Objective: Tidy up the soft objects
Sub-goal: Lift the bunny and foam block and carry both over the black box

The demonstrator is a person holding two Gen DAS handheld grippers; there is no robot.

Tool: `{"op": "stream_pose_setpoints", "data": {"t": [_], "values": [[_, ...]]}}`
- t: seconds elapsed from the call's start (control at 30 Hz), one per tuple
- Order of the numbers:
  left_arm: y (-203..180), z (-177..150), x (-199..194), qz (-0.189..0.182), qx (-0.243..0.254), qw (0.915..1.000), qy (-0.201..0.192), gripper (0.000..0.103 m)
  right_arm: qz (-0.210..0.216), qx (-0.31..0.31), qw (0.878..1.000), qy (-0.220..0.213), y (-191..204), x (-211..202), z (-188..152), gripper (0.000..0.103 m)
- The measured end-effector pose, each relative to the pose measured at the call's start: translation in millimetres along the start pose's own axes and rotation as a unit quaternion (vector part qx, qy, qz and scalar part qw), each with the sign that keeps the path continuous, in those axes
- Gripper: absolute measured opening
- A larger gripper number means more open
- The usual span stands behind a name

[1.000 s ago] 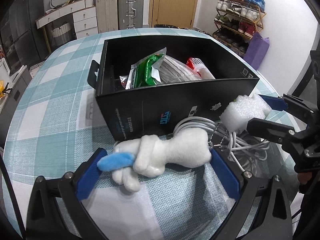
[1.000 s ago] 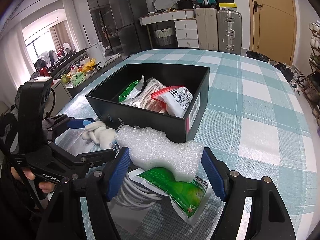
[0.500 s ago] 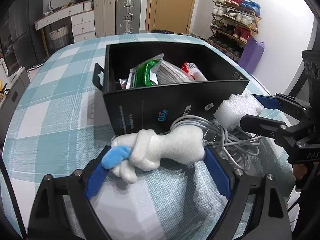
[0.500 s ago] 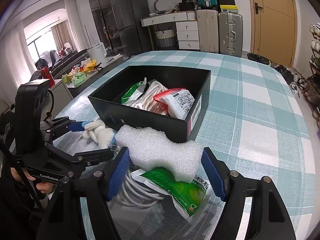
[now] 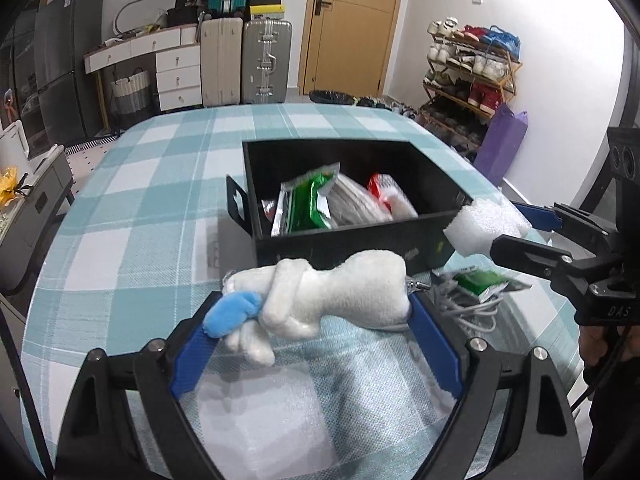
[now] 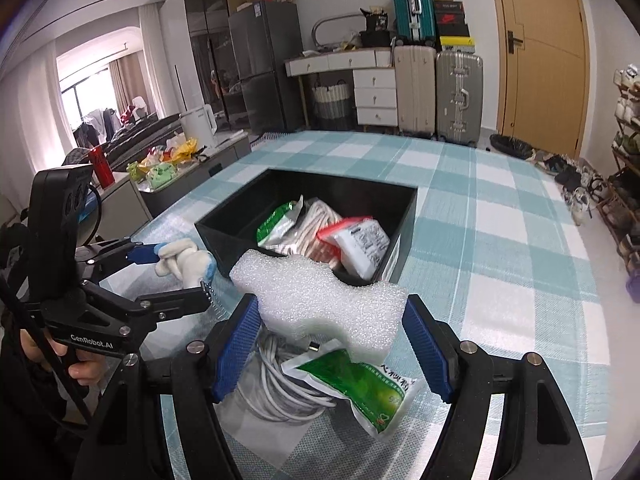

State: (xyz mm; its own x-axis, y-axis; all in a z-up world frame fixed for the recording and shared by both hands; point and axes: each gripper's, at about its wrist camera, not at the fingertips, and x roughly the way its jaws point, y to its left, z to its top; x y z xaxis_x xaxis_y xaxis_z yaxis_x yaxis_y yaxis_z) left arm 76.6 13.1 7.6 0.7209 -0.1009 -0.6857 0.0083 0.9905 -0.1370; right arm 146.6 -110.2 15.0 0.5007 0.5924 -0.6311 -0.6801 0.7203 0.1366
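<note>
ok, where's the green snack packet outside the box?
On the checked tablecloth, atop the white cable coil: the green snack packet lies under the foam block.

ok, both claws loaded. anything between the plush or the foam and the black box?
Only the box's near wall lies ahead of both. The plush toy and foam block are already held about rim height. Packets fill part of the box; the far-left corner looks free.
</note>
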Motion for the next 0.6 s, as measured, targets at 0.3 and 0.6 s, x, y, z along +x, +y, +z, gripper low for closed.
{"op": "stream_pose_setpoints", "data": {"t": [0.3, 0.6], "values": [[0.6, 19.1, -9.6, 0.001, 0.005, 0.9997, -0.022, 0.090, -0.011, 0.002, 1.000, -0.028, 3.1, -14.3, 10.1, 0.074], [0.0, 42.1, -7.6, 0.004, 0.019, 0.9992, -0.035, 0.090, -0.029, 0.011, 0.999, -0.035, 0.0, -9.5, 27.0, 0.074]]}}
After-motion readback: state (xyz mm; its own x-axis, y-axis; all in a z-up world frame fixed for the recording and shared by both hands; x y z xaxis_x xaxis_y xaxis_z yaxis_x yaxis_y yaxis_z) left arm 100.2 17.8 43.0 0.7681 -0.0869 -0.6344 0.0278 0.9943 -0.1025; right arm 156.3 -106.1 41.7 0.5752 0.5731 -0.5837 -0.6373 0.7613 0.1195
